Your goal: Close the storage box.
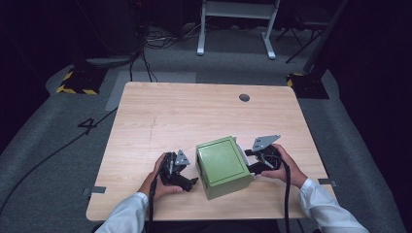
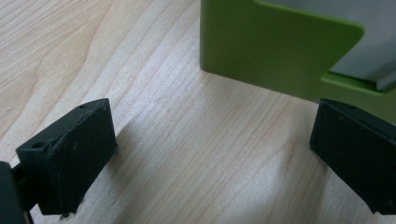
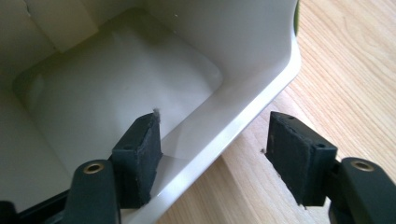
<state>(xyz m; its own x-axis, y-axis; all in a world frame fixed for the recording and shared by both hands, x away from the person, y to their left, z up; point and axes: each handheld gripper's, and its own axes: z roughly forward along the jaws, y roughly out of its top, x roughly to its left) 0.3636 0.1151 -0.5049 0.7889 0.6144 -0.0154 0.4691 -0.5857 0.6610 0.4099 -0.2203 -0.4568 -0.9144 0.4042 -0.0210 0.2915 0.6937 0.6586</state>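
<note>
A green box [image 1: 223, 166] sits on the near half of a wooden table [image 1: 194, 111], lying on its side with a broad green face turned up, and a gripper is held at each of its ends. The left gripper [image 1: 187, 183] rests on the table just beside the box's left side, held in the person's left hand [image 1: 158, 182]. In the left gripper view its jaws stand wide apart over bare wood, with nothing between them; a corner of the green box [image 2: 275, 46] stands ahead of them, and the jaw at the right of that view lies just beside the box's lower edge, though I cannot tell whether it touches. A grey inner part [image 2: 359, 46] shows behind a cut-out in the green wall. The right gripper [image 1: 250, 160] is at the box's right end, held in the right hand [image 1: 286, 167]. In the right gripper view its jaws are also wide: one is inside a pale, cream-coloured tray [image 3: 140, 79] that opens toward the camera, and the other is outside over the table [image 3: 355, 84], so the tray's rim [image 3: 233, 126] runs between them without being pinched. A round hole [image 1: 244, 97] is set in the table's far side.
</note>
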